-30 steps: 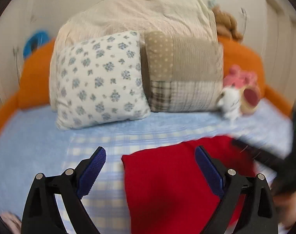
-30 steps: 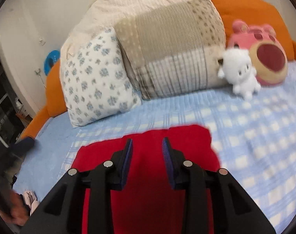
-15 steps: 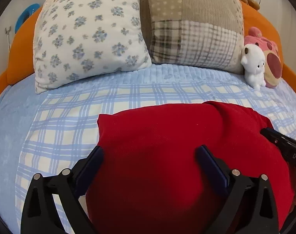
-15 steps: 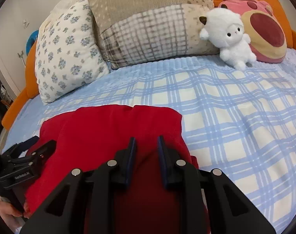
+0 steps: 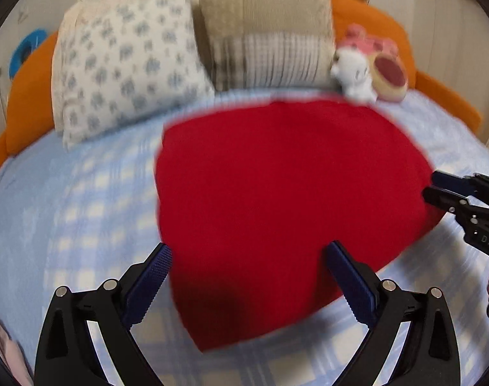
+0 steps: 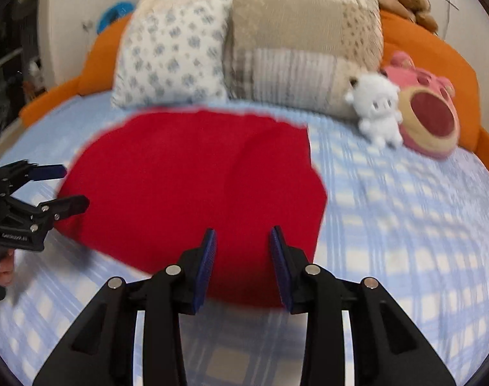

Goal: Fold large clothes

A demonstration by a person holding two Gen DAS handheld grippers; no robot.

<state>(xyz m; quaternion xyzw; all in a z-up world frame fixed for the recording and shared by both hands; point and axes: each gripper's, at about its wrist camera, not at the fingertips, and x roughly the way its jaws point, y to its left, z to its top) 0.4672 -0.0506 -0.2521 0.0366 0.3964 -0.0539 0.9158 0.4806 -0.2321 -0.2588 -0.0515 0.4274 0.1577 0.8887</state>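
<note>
A red garment (image 5: 286, 193) lies folded in a broad flat shape on the blue checked bed sheet (image 5: 67, 212). My left gripper (image 5: 247, 251) hangs over its near edge with the jaws wide apart and nothing pinched between them. In the right wrist view the same red garment (image 6: 193, 186) fills the middle. My right gripper (image 6: 243, 234) stands at the garment's near edge; its jaws are opening and the pads do not press on the cloth behind them. Each gripper shows in the other's view: the right gripper (image 5: 437, 188) at the garment's right side, the left gripper (image 6: 72, 186) at its left side.
A floral pillow (image 5: 125, 74) and a beige patchwork pillow (image 5: 270, 48) lean on the orange headboard (image 5: 29, 103). A white plush toy (image 6: 378, 112) and a pink plush toy (image 6: 428, 119) sit at the far right. Bare checked sheet (image 6: 405, 241) lies right of the garment.
The right gripper's jaws, nearly closed around red cloth half a second ago, have widened. Both grippers have drawn back to the garment's near edge, and the garment now lies flatter on the sheet.
</note>
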